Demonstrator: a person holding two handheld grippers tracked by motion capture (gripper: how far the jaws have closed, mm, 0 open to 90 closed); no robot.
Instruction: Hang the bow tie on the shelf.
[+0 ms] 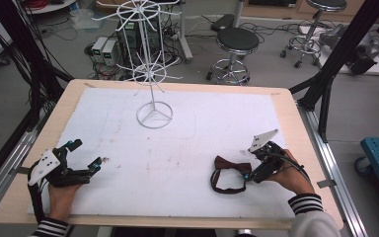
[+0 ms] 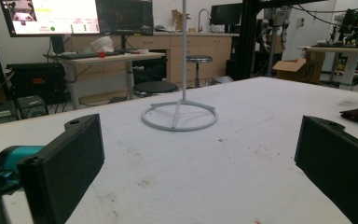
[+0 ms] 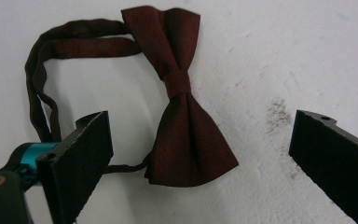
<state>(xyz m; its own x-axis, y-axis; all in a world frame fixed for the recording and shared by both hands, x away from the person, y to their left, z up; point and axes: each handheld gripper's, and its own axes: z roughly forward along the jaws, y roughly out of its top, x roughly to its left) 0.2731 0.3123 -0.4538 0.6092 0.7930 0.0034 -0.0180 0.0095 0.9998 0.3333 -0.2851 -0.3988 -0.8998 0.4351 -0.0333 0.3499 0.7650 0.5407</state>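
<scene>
A dark red bow tie (image 1: 232,166) with a looped strap lies flat on the white sheet at the front right. My right gripper (image 1: 249,174) hangs just over its right end, held by a hand in a striped cuff. In the right gripper view the bow tie (image 3: 182,116) lies between the two wide-apart jaws of the right gripper (image 3: 203,135), and neither pad touches it. At the front left, my left gripper (image 1: 85,154) rests low over the sheet, open and empty. Its jaws frame bare sheet in the left gripper view (image 2: 200,144).
A white wire display stand (image 1: 153,116) with spoked arms rises from a ring base at the back centre of the sheet; its ring base (image 2: 179,127) lies ahead of the left gripper. The wooden table edge (image 1: 296,113) borders the sheet. Stools and cables stand on the floor beyond.
</scene>
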